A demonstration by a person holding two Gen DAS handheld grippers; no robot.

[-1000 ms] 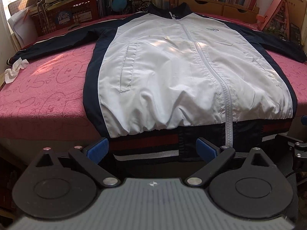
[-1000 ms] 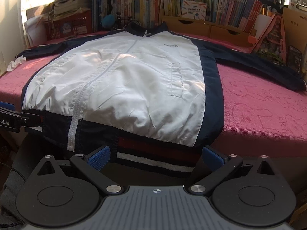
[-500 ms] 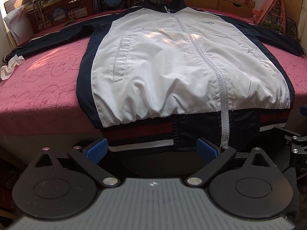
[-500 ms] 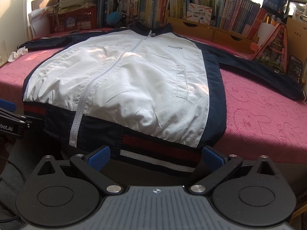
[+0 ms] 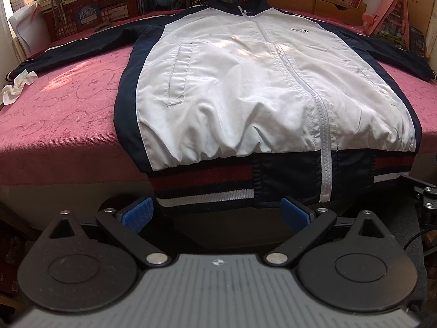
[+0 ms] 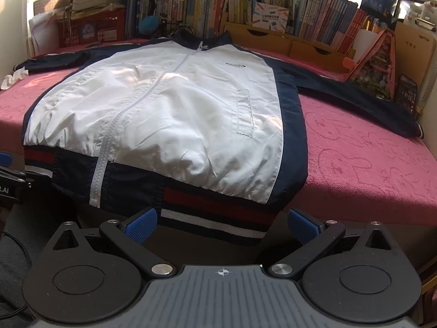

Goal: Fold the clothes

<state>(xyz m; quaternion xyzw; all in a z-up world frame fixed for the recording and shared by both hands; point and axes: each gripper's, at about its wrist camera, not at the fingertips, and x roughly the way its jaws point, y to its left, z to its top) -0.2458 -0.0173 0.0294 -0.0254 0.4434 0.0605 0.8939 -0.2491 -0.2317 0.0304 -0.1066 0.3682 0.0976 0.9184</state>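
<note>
A white jacket (image 5: 245, 93) (image 6: 169, 114) with navy side panels lies zipped and face up on a pink bed (image 5: 68, 104) (image 6: 368, 164). Both navy sleeves are spread out sideways. Its navy, red and white striped hem (image 5: 204, 186) (image 6: 215, 213) hangs over the bed's near edge. My left gripper (image 5: 215, 211) stands open just below the hem's left part, holding nothing. My right gripper (image 6: 221, 224) is open below the hem's right part, also with nothing between its blue pads.
A crumpled white tissue (image 5: 16, 87) lies at the bed's left edge. Behind the bed stand a red crate (image 5: 90, 13), book rows (image 6: 245, 2), wooden drawers (image 6: 286, 43) and a pink bag (image 6: 374, 65). Part of the other gripper shows at each view's side.
Both grippers have moved forward and up toward the hem, so the jacket looks larger and the hem sits just above the fingertips. Both stay open.
</note>
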